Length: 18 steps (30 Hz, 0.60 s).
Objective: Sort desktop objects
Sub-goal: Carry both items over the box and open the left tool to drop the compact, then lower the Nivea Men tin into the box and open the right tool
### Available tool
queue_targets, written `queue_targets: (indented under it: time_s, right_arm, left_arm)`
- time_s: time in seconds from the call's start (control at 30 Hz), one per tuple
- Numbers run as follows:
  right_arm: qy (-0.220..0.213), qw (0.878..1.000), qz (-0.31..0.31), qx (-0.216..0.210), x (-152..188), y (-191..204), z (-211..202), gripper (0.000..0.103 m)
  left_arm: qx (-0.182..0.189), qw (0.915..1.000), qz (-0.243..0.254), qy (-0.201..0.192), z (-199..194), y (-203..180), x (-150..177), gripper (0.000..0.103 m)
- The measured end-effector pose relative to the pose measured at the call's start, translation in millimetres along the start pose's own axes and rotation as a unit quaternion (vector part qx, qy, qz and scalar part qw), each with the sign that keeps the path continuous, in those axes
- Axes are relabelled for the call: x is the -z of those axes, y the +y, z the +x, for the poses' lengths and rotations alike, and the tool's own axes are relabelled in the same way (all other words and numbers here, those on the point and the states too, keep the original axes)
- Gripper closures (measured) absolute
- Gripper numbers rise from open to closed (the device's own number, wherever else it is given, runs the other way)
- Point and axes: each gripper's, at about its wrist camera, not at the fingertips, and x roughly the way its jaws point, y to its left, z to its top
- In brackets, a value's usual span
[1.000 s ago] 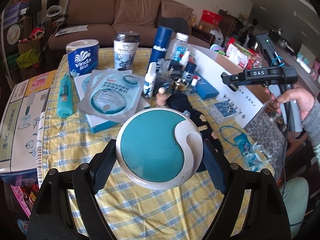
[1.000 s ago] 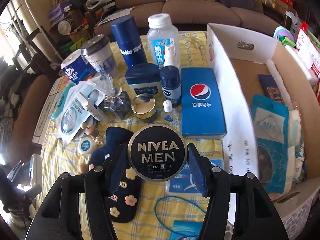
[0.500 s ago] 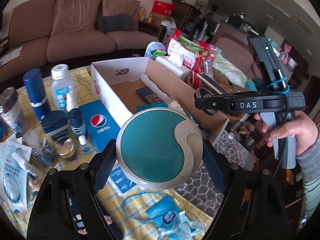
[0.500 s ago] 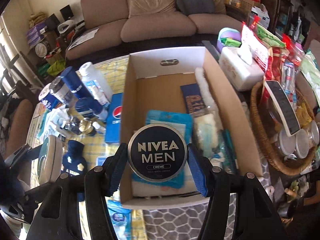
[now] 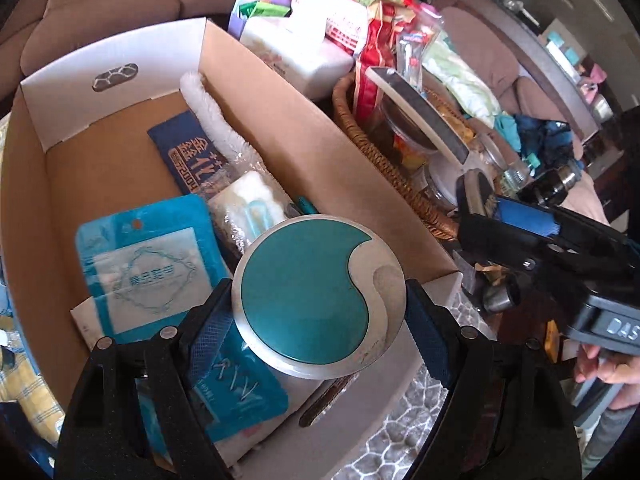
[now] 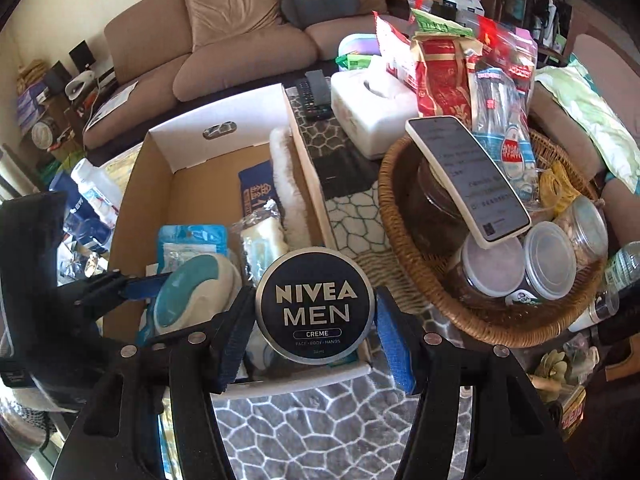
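Left gripper [image 5: 318,318]: your pads are clamped on the rim of the round teal-and-white case [image 5: 318,296], one on each side, and it hangs over the near end of the cardboard box [image 5: 320,128].
Teal case, handling: it looks like hard plastic, light and stiff, with a smooth curved edge. You hold it across its widest part, so I judge it could twist or slide if you tilt it sharply.
Right gripper [image 6: 315,340]: your jaws are closed on the NIVEA MEN tin [image 6: 315,306], lid facing the camera, at the near right corner of the box, partly over the patterned tabletop [image 6: 320,420].
Tin, handling: probably thin metal, rigid and slick-sided, fairly light. The rim at mid-height, where you have it, is the sound place to hold.
Box contents: a blue packet [image 5: 148,264], a wrapped white pad [image 5: 250,204], a dark blue pouch [image 5: 186,148] and a white fluffy roll [image 5: 212,114] lie inside. They look soft, so a short drop should do no harm.
Free floor: bare cardboard shows toward the far left of the box.
Beside the box: a wicker basket [image 6: 404,280] with jars and a phone [image 6: 468,180] sits just right of it; keep the tin clear of that.
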Motion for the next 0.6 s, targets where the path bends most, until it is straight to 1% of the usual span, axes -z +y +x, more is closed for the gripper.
queue_targets:
  time_s: [0.17, 0.23, 0.3, 0.37, 0.4, 0.5, 0.53, 0.57, 0.6]
  right_arm:
    - [-0.003, 1.0, 0.001, -0.006, 1, -13, -2, 0.042]
    - [-0.003, 1.0, -0.001, -0.007, 0, -14, -2, 0.042]
    - [-0.004, 1.0, -0.001, -0.009, -1, -16, -1, 0.042]
    - [-0.006, 1.0, 0.002, -0.011, -2, -17, -1, 0.042]
    - [-0.006, 1.0, 0.004, -0.014, -2, -17, -1, 0.042]
    - [-0.008, 1.0, 0.008, -0.018, 0, -18, -1, 0.042]
    - [-0.008, 1.0, 0.008, -0.02, 0, -18, -1, 0.042]
    - [-0.007, 1.0, 0.007, -0.02, 1, -17, -1, 0.042]
    - [-0.006, 1.0, 0.006, -0.019, 1, -17, -1, 0.042]
  left_arm:
    - [-0.025, 0.9996, 0.013, 0.01, 27, -14, -3, 0.023]
    - [-0.038, 0.9988, 0.027, 0.014, 30, -20, -3, 0.022]
    - [-0.041, 0.9985, 0.032, 0.02, 33, -24, -4, 0.022]
    - [-0.042, 0.9971, 0.027, 0.058, 44, -24, -5, 0.022]
    - [-0.046, 0.9964, 0.02, 0.068, 47, -23, -6, 0.022]
    - [-0.037, 0.9975, 0.001, 0.06, 40, -15, -5, 0.022]
    - [-0.033, 0.9979, -0.004, 0.056, 36, -12, -3, 0.021]
    - [-0.03, 0.9981, -0.004, 0.054, 34, -9, -1, 0.017]
    - [-0.026, 0.9985, -0.003, 0.049, 31, -7, 0, 0.011]
